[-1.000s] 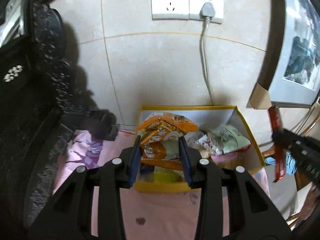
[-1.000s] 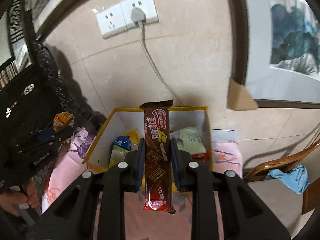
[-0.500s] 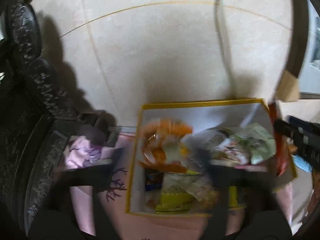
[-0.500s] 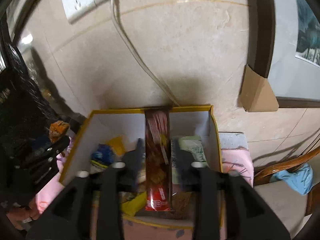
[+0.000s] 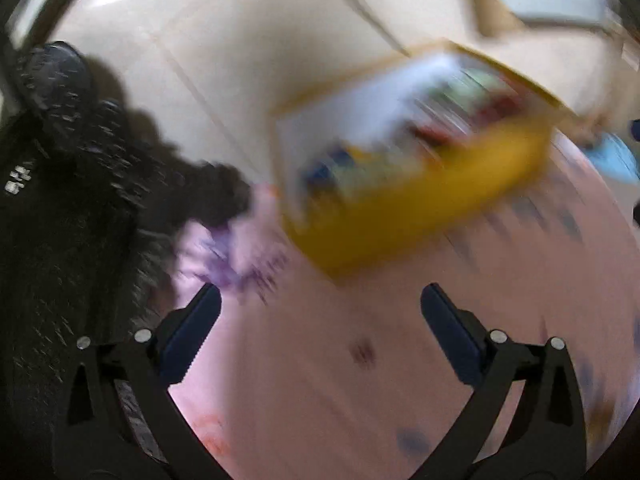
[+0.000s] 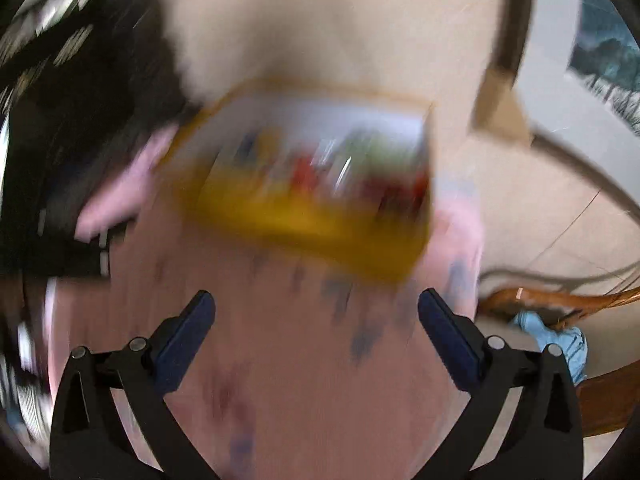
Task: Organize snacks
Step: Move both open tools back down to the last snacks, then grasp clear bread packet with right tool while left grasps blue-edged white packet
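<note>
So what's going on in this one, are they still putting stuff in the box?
A person with a handheld gripper in each hand is sorting snacks into a yellow box on a pink floral cloth. The left gripper and right gripper both stand wide open with nothing between their fingers, their jaws having just been opening. The box holds a blurred heap of colourful packets. Both views are too smeared to name single packets.

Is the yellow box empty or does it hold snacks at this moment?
It holds snacks. Both wrist views show coloured packets inside the yellow box, though blur hides which ones. Both grippers are open with nothing between the jaws.
</note>
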A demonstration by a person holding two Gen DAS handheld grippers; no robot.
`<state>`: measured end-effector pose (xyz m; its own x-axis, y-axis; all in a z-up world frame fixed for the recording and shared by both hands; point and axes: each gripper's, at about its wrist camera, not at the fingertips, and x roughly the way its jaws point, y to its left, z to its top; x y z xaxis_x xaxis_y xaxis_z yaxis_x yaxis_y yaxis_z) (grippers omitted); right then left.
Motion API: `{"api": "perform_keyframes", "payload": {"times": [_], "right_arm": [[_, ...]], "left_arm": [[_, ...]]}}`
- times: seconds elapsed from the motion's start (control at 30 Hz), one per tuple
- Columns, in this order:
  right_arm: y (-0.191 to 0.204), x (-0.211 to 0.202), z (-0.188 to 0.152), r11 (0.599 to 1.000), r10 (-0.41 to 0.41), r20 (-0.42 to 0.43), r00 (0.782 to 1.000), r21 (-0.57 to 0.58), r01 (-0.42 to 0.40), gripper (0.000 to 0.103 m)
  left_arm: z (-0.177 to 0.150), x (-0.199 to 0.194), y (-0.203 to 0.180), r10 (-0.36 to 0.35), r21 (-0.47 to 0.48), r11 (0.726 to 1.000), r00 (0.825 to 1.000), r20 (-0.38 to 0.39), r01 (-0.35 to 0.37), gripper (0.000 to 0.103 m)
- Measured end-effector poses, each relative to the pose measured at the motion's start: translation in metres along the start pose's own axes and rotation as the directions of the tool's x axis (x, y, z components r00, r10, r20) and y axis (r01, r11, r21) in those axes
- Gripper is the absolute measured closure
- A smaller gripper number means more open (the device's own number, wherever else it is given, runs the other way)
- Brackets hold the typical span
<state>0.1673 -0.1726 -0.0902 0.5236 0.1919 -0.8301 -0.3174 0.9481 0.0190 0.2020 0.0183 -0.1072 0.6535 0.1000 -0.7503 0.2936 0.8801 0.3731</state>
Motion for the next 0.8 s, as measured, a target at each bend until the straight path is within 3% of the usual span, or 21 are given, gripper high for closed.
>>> {"api": "perform_keyframes", "payload": {"times": [0.07,0.1,0.17,0.27,0.47,0.6,0.63,0.7,0.73,0.8], "right_arm": [[0.025,-0.003,-0.059,0.993,0.027,-0.104,0.994,-0.112,-0.039,0.001],[0.037,-0.002,-0.083,0.985,0.025,-0.152,0.988,-0.163,-0.050,0.001],[0.060,-0.001,-0.130,0.963,0.049,-0.240,0.970,-0.245,-0.109,0.001],[0.082,0.004,-0.170,0.941,0.103,-0.320,0.942,-0.276,-0.196,0.001],[0.087,0.023,-0.183,0.938,0.057,-0.295,0.954,-0.312,-0.153,0.001],[0.077,0.035,-0.178,0.942,0.063,-0.303,0.951,-0.298,-0.157,0.001],[0.077,0.038,-0.179,0.942,0.069,-0.305,0.950,-0.293,-0.163,0.001],[0.077,0.045,-0.178,0.939,0.084,-0.316,0.945,-0.292,-0.181,0.001],[0.079,0.050,-0.178,0.935,0.080,-0.321,0.944,-0.304,-0.183,0.001],[0.080,0.056,-0.179,0.928,0.072,-0.320,0.945,-0.325,-0.181,0.001]], "left_arm": [[-0.042,-0.019,-0.013,-0.164,0.050,0.985,0.986,-0.004,0.164,0.002],[-0.057,-0.026,-0.018,-0.208,0.074,0.975,0.978,-0.011,0.208,0.002],[-0.089,-0.041,-0.035,-0.288,0.152,0.945,0.957,-0.030,0.289,0.002],[-0.113,-0.047,-0.056,-0.350,0.262,0.899,0.935,-0.051,0.351,0.002],[-0.126,-0.029,-0.092,-0.392,0.457,0.801,0.916,-0.086,0.386,0.002],[-0.139,-0.019,-0.108,-0.459,0.542,0.701,0.875,-0.154,0.463,0.002],[-0.146,-0.020,-0.114,-0.461,0.591,0.661,0.872,-0.165,0.462,0.002],[-0.158,-0.018,-0.125,-0.424,0.677,0.606,0.890,-0.169,0.418,0.002],[-0.159,-0.020,-0.123,-0.446,0.683,0.602,0.884,-0.141,0.413,0.002],[-0.154,-0.014,-0.123,-0.440,0.647,0.616,0.878,-0.190,0.449,0.002]]}}
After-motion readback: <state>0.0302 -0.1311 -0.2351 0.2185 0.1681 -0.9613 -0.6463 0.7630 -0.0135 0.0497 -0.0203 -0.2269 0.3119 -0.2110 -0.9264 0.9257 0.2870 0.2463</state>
